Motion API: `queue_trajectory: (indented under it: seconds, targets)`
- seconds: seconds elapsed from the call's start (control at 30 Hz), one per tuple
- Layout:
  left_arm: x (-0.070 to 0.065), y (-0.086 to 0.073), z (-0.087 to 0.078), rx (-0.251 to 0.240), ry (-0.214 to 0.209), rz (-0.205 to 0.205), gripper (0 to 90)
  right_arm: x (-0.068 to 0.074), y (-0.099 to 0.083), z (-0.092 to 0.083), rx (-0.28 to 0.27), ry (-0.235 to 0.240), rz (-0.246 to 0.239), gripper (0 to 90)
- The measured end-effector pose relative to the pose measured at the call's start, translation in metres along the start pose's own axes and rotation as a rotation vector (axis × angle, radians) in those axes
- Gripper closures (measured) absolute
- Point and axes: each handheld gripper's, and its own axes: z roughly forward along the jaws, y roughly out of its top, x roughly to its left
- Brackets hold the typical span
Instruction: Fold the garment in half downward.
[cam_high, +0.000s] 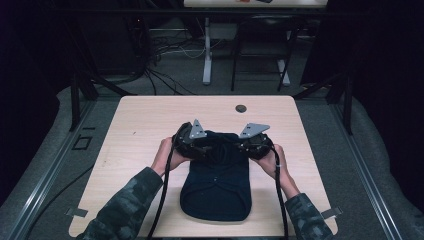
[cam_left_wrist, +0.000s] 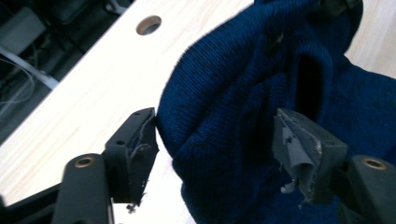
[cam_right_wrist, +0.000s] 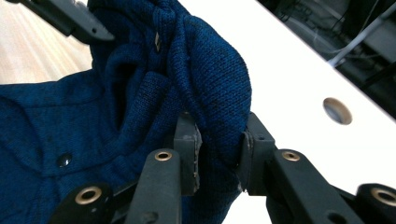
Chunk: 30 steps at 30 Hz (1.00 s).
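Pale wooden tabletop (cam_high: 135, 150) carries the dark blue knitted garment (cam_high: 216, 185), flat at its middle. Left claw (cam_left_wrist: 215, 140) gapes around a raised fold and should bite before lifting; right claw (cam_right_wrist: 219, 156) pinches its fold firmly.

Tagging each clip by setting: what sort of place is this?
Probably a lab or recording workspace, not a home: a bare wooden table with a cable hole, loose cables on the floor, and dark curtains around.
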Motion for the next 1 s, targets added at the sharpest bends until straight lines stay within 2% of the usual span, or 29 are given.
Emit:
queue_trajectory:
  seconds: [0.07, 0.13, 0.17, 0.23, 0.27, 0.37, 0.47, 0.63, 0.8, 0.87, 0.93, 1.0]
  targets:
    - [0.0, -0.001, 0.001, 0.002, -0.001, 0.007, 33.5, 0.001, 0.001, -0.001, -0.022, -0.017, -0.012, 71.8]
    - [0.0, -0.002, 0.002, -0.006, 0.005, 0.012, 44.1, 0.003, 0.002, 0.0, -0.022, -0.014, -0.023, 70.5]
    - [-0.002, -0.003, 0.002, -0.011, 0.014, 0.012, 49.5, 0.003, 0.002, 0.0, -0.002, -0.012, -0.023, 68.9]
    - [-0.003, -0.004, 0.002, -0.017, 0.019, 0.011, 55.2, 0.004, 0.002, 0.0, -0.003, -0.005, -0.014, 66.8]
    - [-0.006, -0.007, 0.002, -0.034, 0.029, 0.018, 58.1, 0.001, 0.001, -0.001, 0.009, 0.018, 0.013, 59.1]
    - [-0.01, -0.008, 0.002, -0.044, 0.057, 0.04, 62.2, -0.002, -0.001, -0.004, 0.012, 0.053, 0.059, 54.5]
    - [-0.014, -0.007, 0.002, -0.051, 0.081, 0.057, 64.0, -0.002, 0.0, -0.008, 0.015, 0.057, 0.057, 55.2]
    - [-0.019, -0.006, 0.001, -0.048, 0.123, 0.092, 64.2, -0.002, -0.001, -0.012, 0.024, 0.076, 0.055, 55.3]
    - [-0.019, -0.006, -0.001, -0.036, 0.123, 0.091, 61.2, 0.0, -0.003, -0.016, 0.016, 0.082, 0.061, 56.7]
    - [-0.02, -0.006, -0.001, -0.021, 0.121, 0.082, 55.4, 0.001, -0.003, -0.017, 0.024, 0.087, 0.046, 58.0]
    - [-0.02, -0.006, -0.002, -0.017, 0.105, 0.053, 45.5, 0.003, -0.004, -0.017, 0.03, 0.095, 0.033, 58.2]
    - [-0.019, -0.007, -0.004, -0.02, 0.079, 0.033, 43.0, 0.004, -0.005, -0.017, 0.032, 0.097, 0.031, 58.7]
